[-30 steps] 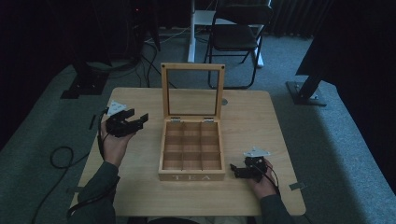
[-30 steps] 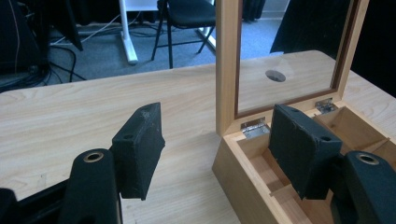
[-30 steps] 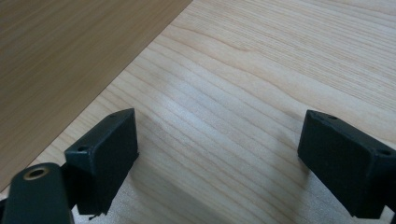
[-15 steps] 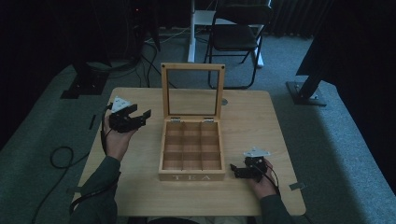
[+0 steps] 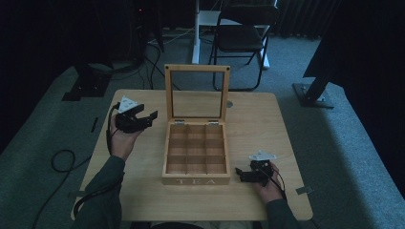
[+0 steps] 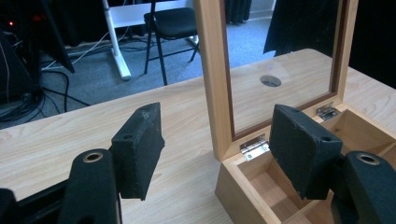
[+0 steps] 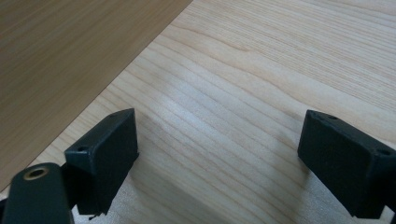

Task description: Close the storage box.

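Near box's far-left corner: left gripper (image 5: 152,116) jaws wide; right gripper (image 5: 237,172) wide, idle. Tea box (image 5: 196,180) rigid wood; upright glass lid (image 5: 196,68) fragile, hinged — grip wooden frame.

The left gripper (image 5: 143,119) has moved in toward the tea box's (image 5: 196,151) upright lid (image 5: 196,93), fingers spread.

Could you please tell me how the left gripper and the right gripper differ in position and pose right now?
The left gripper is held up beside the tea box's hinged back corner, facing its upright lid; the right gripper sits low on the table by the box's front right corner. Both have open, empty jaws.
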A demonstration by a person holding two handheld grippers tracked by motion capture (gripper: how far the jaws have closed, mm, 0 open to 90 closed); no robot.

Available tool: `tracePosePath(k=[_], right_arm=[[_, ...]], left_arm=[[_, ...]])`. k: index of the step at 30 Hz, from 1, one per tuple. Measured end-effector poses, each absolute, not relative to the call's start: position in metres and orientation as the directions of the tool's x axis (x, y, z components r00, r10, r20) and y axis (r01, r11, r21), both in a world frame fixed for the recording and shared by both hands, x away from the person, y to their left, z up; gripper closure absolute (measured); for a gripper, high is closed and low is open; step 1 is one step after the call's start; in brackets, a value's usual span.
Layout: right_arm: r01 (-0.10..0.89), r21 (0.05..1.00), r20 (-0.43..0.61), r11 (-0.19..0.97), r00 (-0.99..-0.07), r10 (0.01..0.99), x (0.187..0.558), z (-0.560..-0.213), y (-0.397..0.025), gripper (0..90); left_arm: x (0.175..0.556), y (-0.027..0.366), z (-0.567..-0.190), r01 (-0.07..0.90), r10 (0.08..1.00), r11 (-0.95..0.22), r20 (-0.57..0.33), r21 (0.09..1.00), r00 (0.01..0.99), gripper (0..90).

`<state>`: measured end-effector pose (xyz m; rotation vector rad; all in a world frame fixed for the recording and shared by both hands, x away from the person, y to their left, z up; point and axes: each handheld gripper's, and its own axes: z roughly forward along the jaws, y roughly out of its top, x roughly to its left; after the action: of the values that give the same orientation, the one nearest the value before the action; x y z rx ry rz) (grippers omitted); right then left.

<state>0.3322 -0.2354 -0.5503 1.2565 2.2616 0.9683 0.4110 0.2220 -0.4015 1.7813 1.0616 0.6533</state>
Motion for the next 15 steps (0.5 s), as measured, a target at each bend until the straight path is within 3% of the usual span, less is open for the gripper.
tracePosePath(k=[15], right_arm=[[0.589,0.722,0.004,0.364,-0.53,0.848,0.332,-0.55,-0.235,11.7]], left_arm=[[0.424,0.22,-0.408,0.409,0.869,-0.203,-0.029,0.89,0.493,35.1]])
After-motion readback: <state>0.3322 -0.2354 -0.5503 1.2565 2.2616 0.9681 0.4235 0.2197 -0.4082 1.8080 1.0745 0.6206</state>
